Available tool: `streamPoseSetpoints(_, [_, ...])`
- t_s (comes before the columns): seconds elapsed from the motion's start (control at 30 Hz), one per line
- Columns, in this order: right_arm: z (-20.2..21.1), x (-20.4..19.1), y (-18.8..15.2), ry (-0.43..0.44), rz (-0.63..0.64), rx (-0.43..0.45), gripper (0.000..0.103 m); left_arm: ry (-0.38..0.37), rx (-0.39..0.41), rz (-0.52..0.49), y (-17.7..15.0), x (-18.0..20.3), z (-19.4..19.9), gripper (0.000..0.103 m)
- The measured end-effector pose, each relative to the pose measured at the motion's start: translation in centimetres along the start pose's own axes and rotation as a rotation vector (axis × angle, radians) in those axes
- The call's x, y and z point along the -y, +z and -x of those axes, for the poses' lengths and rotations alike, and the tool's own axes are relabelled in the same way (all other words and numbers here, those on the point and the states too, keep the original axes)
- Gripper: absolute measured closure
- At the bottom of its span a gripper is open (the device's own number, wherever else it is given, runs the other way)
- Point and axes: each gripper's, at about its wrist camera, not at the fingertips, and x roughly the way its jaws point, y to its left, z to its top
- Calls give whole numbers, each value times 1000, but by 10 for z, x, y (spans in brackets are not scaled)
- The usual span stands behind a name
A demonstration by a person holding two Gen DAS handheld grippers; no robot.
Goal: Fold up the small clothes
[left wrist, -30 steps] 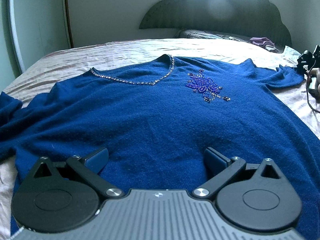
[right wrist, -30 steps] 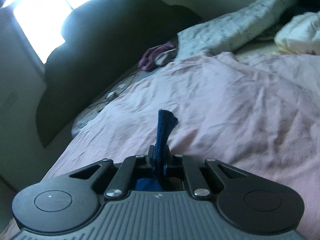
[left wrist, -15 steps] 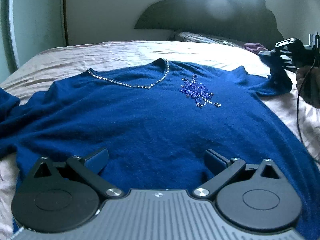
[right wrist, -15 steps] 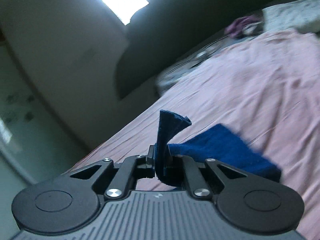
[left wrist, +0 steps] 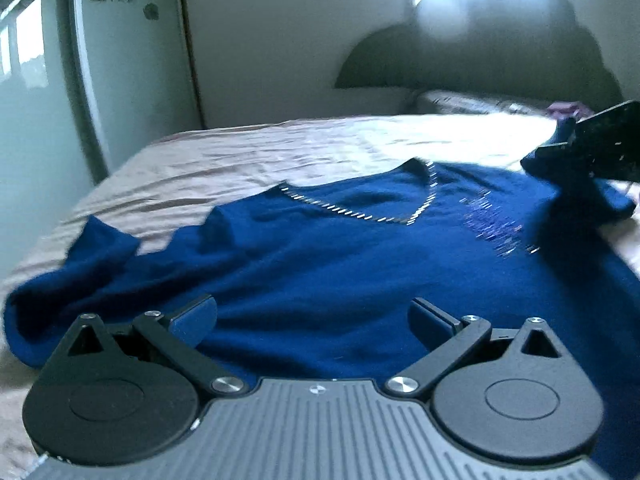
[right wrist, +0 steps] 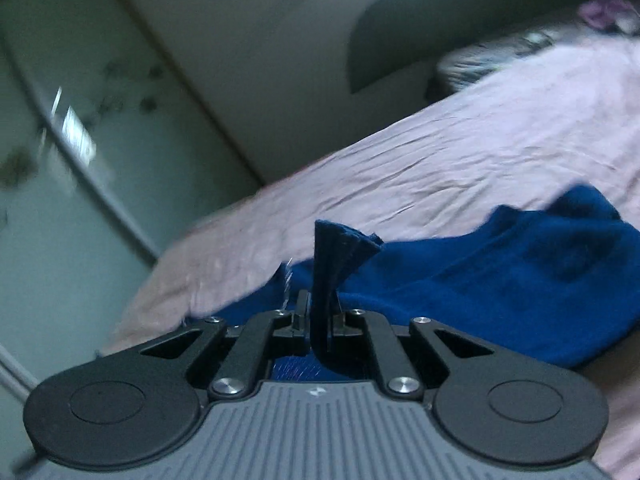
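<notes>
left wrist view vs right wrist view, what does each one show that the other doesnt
Only the left wrist view shows the blue sweater's front spread flat, its beaded V neckline, the beaded motif, and the left gripper with its jaws open above the fabric, holding nothing.

Only the right wrist view shows the grip up close: the right gripper with its jaws shut on a pinched sleeve end that sticks up between them.

Both show the sweater, the pinkish bedsheet, the dark headboard and the flower-patterned wardrobe door.
</notes>
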Motion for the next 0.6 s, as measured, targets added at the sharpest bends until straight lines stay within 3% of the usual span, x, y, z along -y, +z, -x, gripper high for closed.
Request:
streamPoseSetpoints(0.1, [-16,-27,-8,-14,104,-44,96,55,-21,-44,-2,-8,-4,0])
streamPoseSetpoints(0.23, [-36,-48,-19,38,114,-113,96,106,-16,-69,-4,-21,-7,0])
streamPoseSetpoints(0.6, [-74,-125,-52,83,249,-168,96,122,-22,1,-9,-51,0,0])
